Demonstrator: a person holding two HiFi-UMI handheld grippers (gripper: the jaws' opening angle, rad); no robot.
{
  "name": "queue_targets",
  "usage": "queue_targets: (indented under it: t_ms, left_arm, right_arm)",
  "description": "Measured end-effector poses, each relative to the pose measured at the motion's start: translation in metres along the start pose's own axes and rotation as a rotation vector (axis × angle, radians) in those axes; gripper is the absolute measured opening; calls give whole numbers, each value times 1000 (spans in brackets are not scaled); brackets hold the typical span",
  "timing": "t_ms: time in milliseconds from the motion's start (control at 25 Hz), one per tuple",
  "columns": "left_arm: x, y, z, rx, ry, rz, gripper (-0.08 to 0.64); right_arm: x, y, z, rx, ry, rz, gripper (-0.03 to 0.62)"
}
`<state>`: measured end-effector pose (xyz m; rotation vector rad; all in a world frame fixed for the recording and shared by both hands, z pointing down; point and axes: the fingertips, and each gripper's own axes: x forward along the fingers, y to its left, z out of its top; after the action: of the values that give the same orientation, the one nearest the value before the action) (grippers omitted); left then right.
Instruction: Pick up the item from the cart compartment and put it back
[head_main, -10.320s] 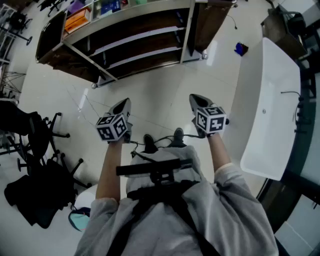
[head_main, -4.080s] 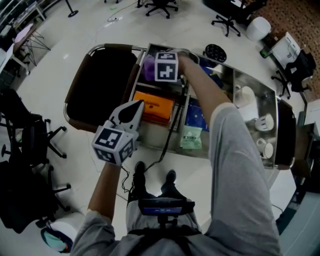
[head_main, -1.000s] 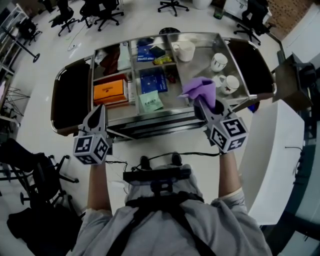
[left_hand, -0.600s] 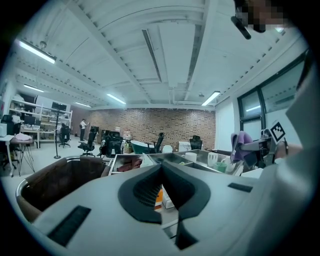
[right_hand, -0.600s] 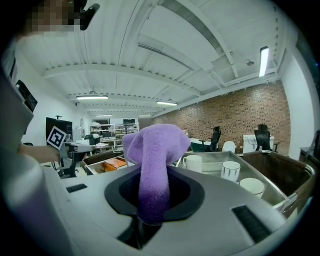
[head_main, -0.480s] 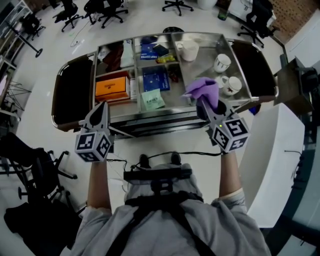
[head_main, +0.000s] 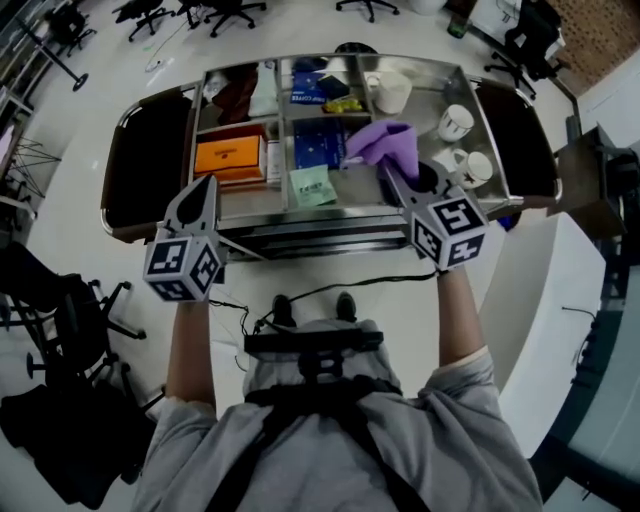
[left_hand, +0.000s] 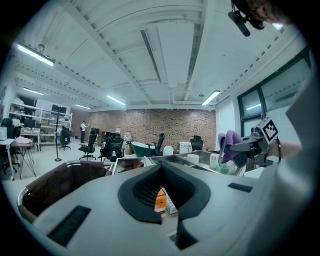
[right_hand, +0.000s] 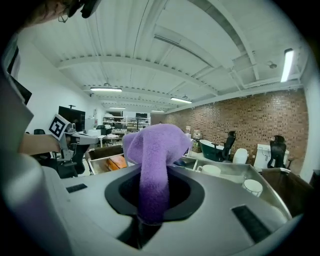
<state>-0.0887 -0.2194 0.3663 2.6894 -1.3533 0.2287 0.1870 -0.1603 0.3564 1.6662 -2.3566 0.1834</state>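
Your right claw is clamped narrow on the fuzzy purple cloth, held above the right half of the cart; only the right gripper view shows the cloth's pinched lower end, while the left gripper view shows your left claw closed and empty.

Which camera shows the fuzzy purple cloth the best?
The right gripper view: the purple cloth fills the middle, pinched in the shut jaws of the right gripper. The head view shows it small, above the cart. The left gripper view shows it far off at the right.
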Motion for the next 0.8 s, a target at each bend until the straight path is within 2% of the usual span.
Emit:
queue_targets:
  t_ms: [200,440,800]
  left_arm:
    - [5,10,1,3,17,11,0]
    - [16,27,-8,-41,29,15,0]
    - [40,50,-6,-56,53,10,0]
  right_arm:
    - [40,20,21,-86,33,72,74]
    - [108,41,49,-199,67,149,74]
    - [220,54,76,-355,171,202,74]
